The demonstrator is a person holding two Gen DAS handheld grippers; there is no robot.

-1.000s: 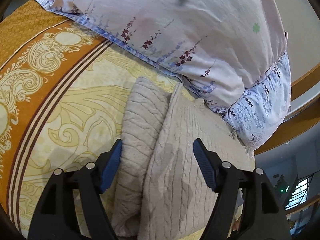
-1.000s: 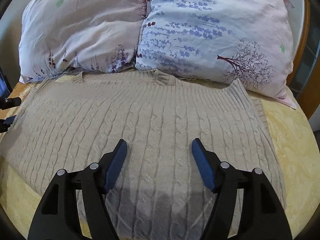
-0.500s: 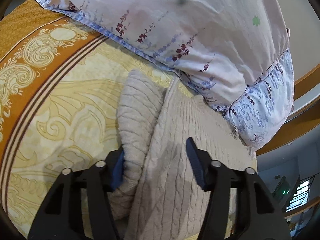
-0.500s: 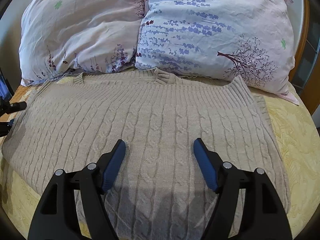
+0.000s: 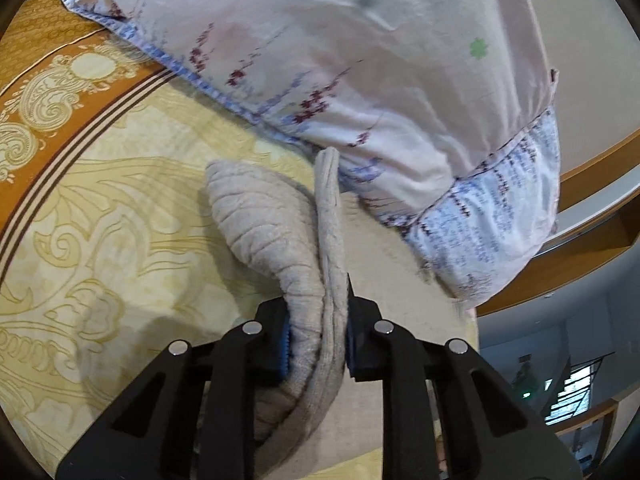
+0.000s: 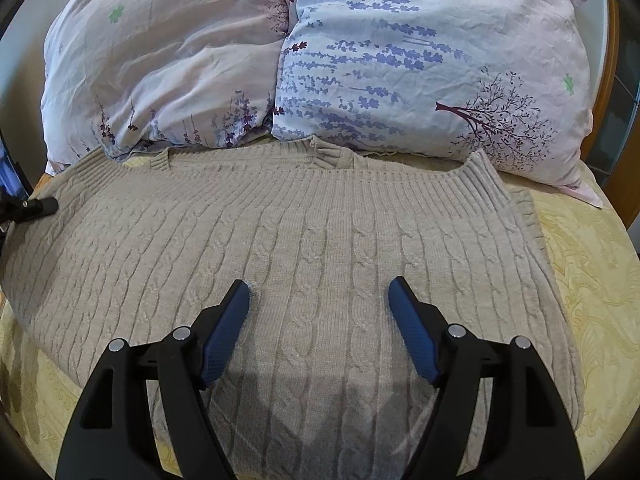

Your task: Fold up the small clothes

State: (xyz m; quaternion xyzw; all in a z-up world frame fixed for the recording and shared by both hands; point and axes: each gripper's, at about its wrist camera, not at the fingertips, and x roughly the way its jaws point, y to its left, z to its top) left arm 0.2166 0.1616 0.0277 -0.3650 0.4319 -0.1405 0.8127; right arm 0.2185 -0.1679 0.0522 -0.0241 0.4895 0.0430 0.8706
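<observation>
A beige cable-knit sweater (image 6: 304, 240) lies flat on the bed, its ribbed edge toward the pillows. My right gripper (image 6: 319, 292) is open and empty, hovering just above the sweater's middle. My left gripper (image 5: 316, 320) is shut on the sweater's left side, pinching the sleeve (image 5: 264, 220) and the body's edge (image 5: 330, 216) together into an upright ridge. Part of the left gripper (image 6: 36, 206) shows at the left edge of the right wrist view.
Two floral pillows (image 6: 420, 52) lean at the head of the bed, right behind the sweater. The yellow and orange patterned bedspread (image 5: 100, 208) spreads out on the left. A wooden headboard (image 5: 592, 176) runs behind the pillows.
My left gripper went from open around the sleeve and body edge to shut on them, and the fabric has bunched upward. My right gripper stayed open over the sweater.
</observation>
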